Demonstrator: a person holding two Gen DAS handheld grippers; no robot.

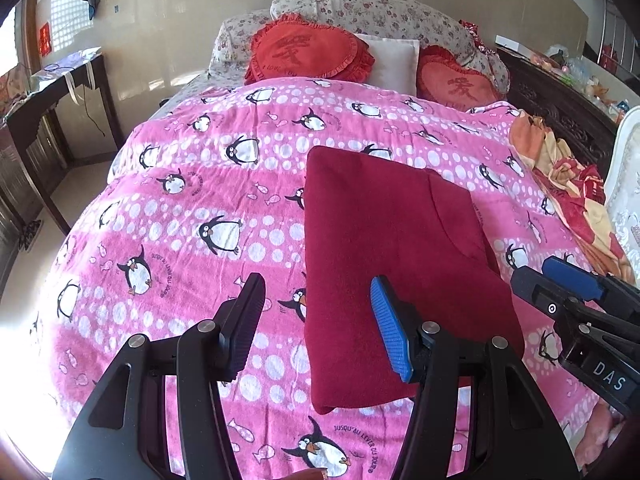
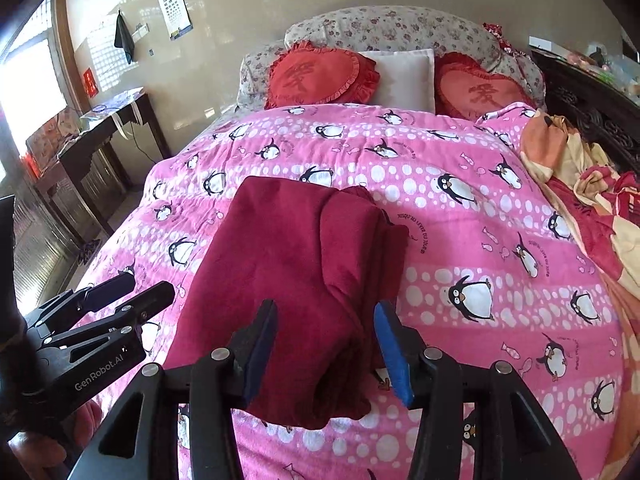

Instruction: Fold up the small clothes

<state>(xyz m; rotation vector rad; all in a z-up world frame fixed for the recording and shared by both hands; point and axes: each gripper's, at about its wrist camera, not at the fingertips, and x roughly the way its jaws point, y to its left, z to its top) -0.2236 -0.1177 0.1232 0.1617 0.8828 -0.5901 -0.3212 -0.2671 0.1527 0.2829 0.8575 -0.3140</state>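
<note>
Maroon garment (image 1: 400,248) lying folded on pink penguin blanket (image 1: 180,208); left tongs (image 1: 320,328), right tongs (image 2: 326,348) hovering agape, gripping nothing.

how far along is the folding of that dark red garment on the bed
Done: the dark red garment lies on the pink penguin blanket as a narrow, layered rectangle. In hand: nothing; the left hand-held gripper and right hand-held gripper both hover open above it, pads not pressing the cloth. Left: its right side looks bunched and uneven, so perhaps one more fold or smoothing. The crumpled orange-and-red cloth at the bed's edge is unfolded.
</note>
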